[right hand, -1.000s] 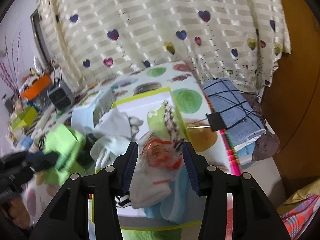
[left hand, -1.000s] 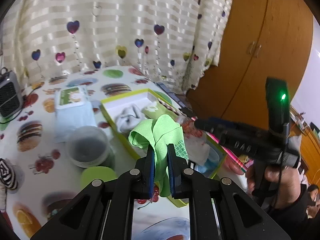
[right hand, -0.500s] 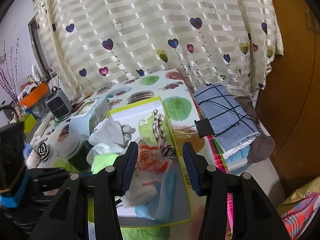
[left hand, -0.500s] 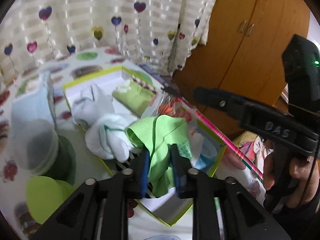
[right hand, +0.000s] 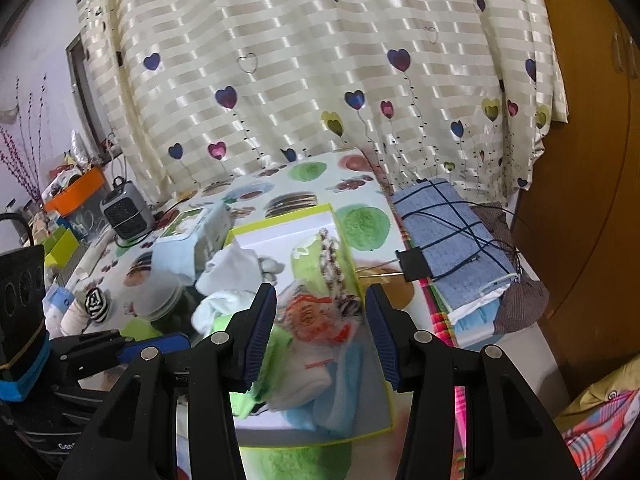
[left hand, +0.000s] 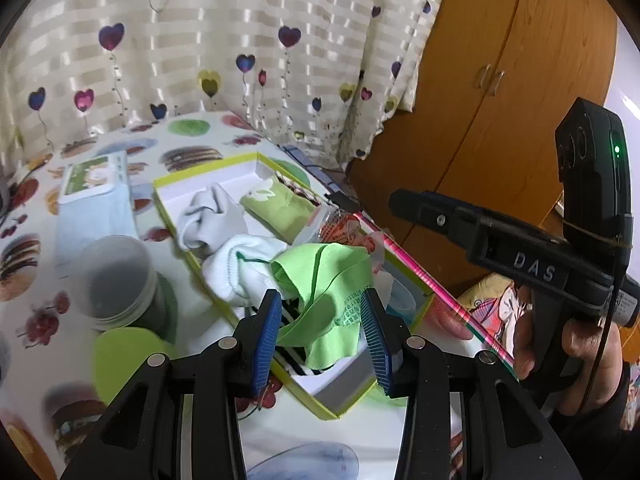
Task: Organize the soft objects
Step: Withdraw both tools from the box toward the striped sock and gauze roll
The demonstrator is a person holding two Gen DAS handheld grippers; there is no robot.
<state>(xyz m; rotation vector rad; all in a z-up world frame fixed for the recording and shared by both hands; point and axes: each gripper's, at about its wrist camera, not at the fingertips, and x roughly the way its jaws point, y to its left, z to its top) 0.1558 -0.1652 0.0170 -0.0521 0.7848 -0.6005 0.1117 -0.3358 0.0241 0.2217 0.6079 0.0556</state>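
Left gripper (left hand: 322, 330) spread, green cloth (left hand: 326, 288) seemingly loose between; right gripper (right hand: 320, 334) spread over box (right hand: 280, 228)

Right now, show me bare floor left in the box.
Bare white floor: the far corner of the box, behind the grey sock and left of the green pouch; and the near corner, below the green cloth. The middle is piled full.
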